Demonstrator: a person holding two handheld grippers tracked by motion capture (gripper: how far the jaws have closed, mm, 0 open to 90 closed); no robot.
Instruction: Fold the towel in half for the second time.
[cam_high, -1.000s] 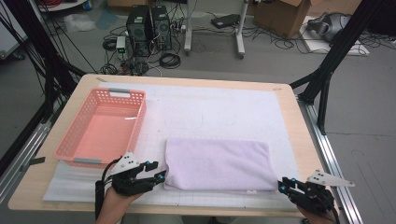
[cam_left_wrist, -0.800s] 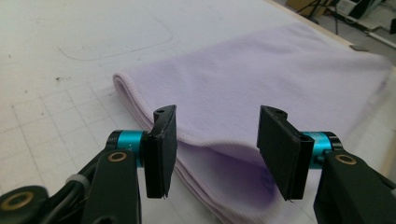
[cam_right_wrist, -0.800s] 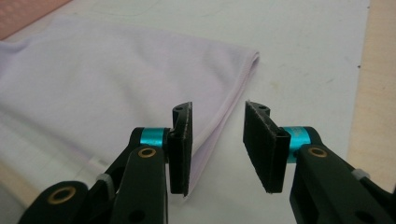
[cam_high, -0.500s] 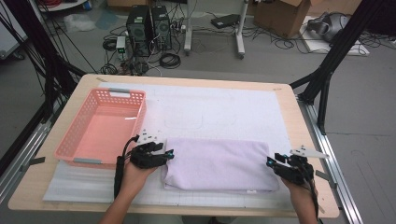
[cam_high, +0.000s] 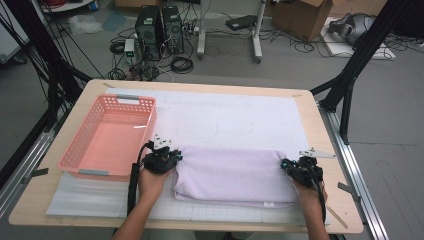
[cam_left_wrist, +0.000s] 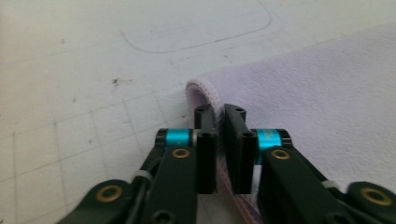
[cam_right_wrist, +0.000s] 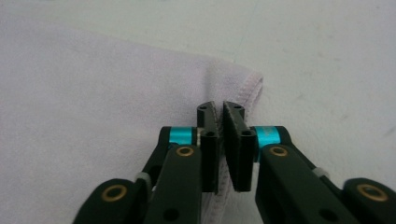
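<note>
A folded lilac towel (cam_high: 235, 175) lies flat on the white mat near the table's front. My left gripper (cam_high: 172, 159) is at the towel's left end. In the left gripper view its jaws have just been closing, and the left gripper (cam_left_wrist: 220, 112) is now shut on the towel's (cam_left_wrist: 317, 93) hemmed edge close to the far corner. My right gripper (cam_high: 285, 165) is at the towel's right end. Its jaws have also just been closing, and the right gripper (cam_right_wrist: 219, 108) pinches the towel's (cam_right_wrist: 93, 93) stitched edge near the far right corner.
A pink plastic basket (cam_high: 92, 172) stands empty at the left, close beside my left hand. The white gridded mat (cam_high: 230, 117) covers most of the wooden table (cam_high: 320, 130). Black frame legs, computers and cables are on the floor beyond the table.
Both hands moved in from the table's front corners to the towel's two short ends and sank to it. Both pairs of jaws closed onto the towel's edges.
</note>
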